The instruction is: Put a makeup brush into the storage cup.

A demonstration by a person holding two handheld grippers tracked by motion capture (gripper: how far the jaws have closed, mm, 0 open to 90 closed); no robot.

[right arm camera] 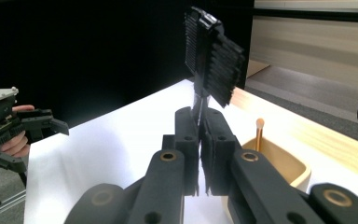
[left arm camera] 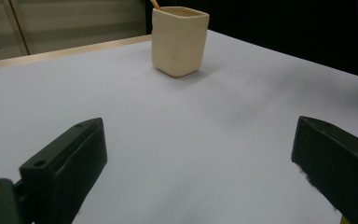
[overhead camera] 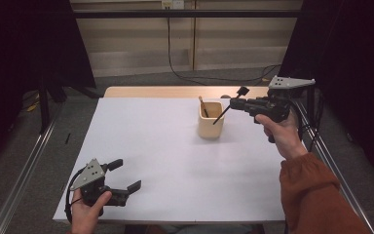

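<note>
A cream square cup (overhead camera: 211, 122) stands at the back right of the white table (overhead camera: 151, 146), with a wooden stick (overhead camera: 203, 106) leaning inside it. My right gripper (overhead camera: 233, 103) hovers just right of the cup, above its rim, and is shut on the thin handle of a black brush (overhead camera: 242, 90). The handle's lower end slants down over the cup. In the right gripper view the ribbed brush head (right arm camera: 212, 60) rises above the closed jaws of the right gripper (right arm camera: 199, 140), with the cup (right arm camera: 279, 163) below. My left gripper (overhead camera: 126, 175) rests open near the front left corner, holding nothing.
A bare wooden strip (overhead camera: 175, 91) runs along the table's far edge. Metal rails (overhead camera: 24, 175) flank both sides, and cables lie on the floor behind. In the left gripper view the cup (left arm camera: 179, 42) stands far ahead of the open left gripper (left arm camera: 200, 163).
</note>
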